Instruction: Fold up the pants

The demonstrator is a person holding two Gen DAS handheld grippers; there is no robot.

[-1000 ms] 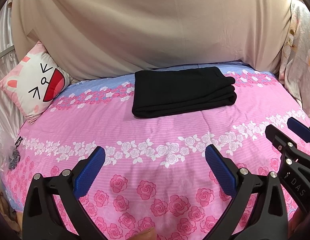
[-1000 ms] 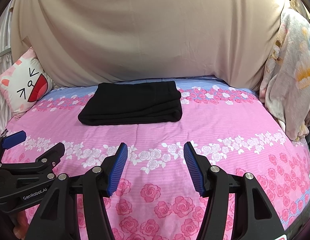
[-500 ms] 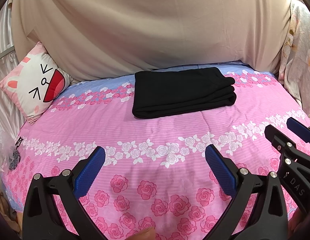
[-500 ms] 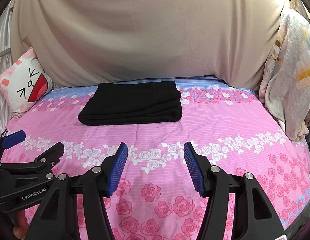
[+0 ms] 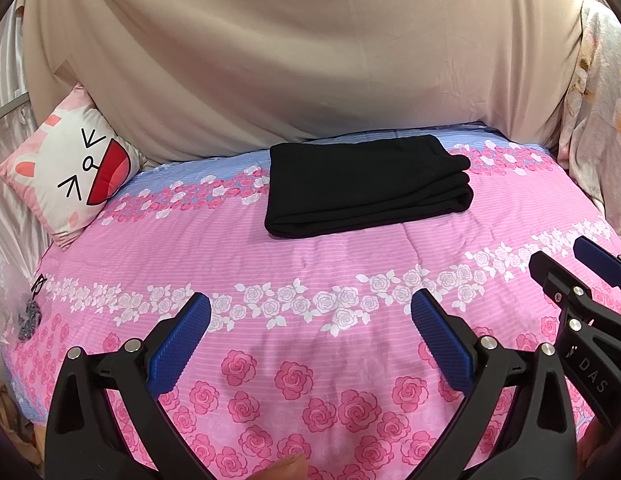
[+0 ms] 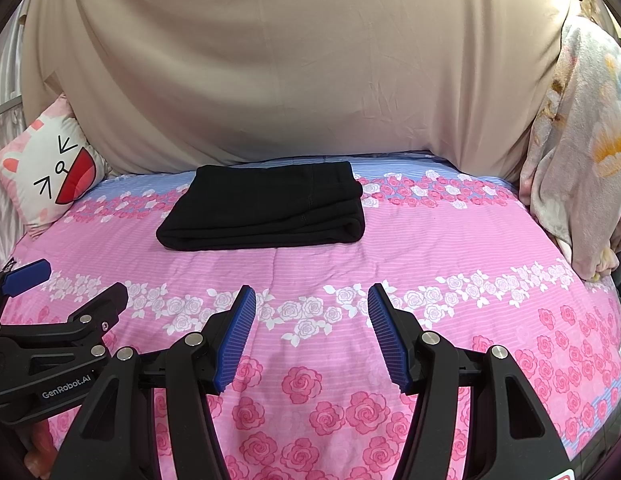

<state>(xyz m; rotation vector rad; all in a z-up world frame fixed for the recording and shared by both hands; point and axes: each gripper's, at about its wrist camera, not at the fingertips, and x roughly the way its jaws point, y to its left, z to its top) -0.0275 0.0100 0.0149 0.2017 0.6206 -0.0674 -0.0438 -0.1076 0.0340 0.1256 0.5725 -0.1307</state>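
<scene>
- At the near edge of the bed [image 5: 350, 264], the left gripper [image 5: 310, 332] hung over the pink rose-print cover with its blue pads wide apart and nothing between them.
- Just beside it, the right gripper [image 6: 310, 328] hung likewise, its pads apart and empty.
- Toward the far edge, well apart from both grippers, the black pants [image 6: 266, 208] lay folded into a flat stack, about midway across the bed.
- At the far left corner, a cat-face cushion [image 5: 70, 172] leaned against the beige sheet [image 5: 310, 60] hanging behind the bed.
- Along the right edge, a floral blanket [image 6: 574, 160] hung down.
</scene>
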